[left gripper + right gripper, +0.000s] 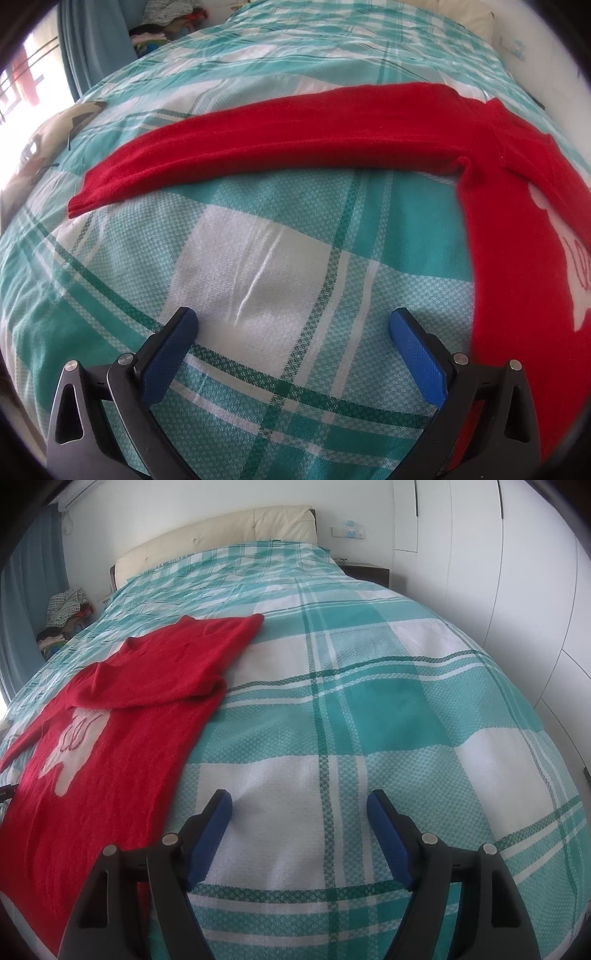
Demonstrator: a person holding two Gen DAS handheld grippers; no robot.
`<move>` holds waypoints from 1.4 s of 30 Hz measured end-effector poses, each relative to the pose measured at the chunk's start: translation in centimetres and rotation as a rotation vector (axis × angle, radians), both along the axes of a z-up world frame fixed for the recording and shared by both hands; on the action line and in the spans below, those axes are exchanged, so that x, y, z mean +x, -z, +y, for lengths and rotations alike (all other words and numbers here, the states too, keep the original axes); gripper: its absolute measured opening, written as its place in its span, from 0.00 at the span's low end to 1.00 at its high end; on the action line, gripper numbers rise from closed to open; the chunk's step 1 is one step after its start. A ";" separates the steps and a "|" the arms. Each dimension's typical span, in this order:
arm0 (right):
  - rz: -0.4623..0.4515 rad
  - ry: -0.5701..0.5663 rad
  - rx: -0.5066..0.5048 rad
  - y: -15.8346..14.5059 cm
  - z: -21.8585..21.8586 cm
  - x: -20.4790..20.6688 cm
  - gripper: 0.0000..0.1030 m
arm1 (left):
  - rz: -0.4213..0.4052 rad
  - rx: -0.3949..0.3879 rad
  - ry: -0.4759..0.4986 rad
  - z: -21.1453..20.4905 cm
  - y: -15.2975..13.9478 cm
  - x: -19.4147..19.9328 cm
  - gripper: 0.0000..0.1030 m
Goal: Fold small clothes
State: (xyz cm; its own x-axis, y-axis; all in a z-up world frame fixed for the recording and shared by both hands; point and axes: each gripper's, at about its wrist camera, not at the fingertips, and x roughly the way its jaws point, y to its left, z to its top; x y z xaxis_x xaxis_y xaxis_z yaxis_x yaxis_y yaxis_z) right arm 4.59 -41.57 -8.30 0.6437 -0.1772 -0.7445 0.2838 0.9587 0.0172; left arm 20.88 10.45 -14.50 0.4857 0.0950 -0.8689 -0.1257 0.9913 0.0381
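Note:
A red knit sweater (517, 229) with a white figure on its front lies flat on the bed. In the left wrist view one sleeve (258, 147) stretches out to the left. In the right wrist view the sweater (122, 746) lies at the left, and its other sleeve (177, 657) is folded across the chest. My left gripper (293, 325) is open and empty over bare bedspread, left of the sweater's body. My right gripper (299, 805) is open and empty over bare bedspread, right of the sweater's hem.
The bed has a teal and white plaid cover (369, 701) and a cream headboard (221, 531). A pile of clothes (66, 616) sits beside the bed near a blue curtain. White wardrobe doors (517, 590) stand on the right. A patterned cushion (48, 144) lies at the left edge.

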 end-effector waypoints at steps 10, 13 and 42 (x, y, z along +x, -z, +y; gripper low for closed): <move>-0.011 0.000 0.038 -0.2 -0.3 0.0 0.74 | -0.125 -0.182 0.002 9.9 -9.0 1.2 0.99; -0.021 0.001 0.068 -0.3 -0.6 -0.2 0.74 | -0.099 -0.183 -0.088 16.2 -9.0 3.4 0.99; -0.049 0.049 0.212 -0.6 -2.5 -0.8 0.74 | -0.230 -0.305 0.287 -3.1 -22.4 12.1 0.06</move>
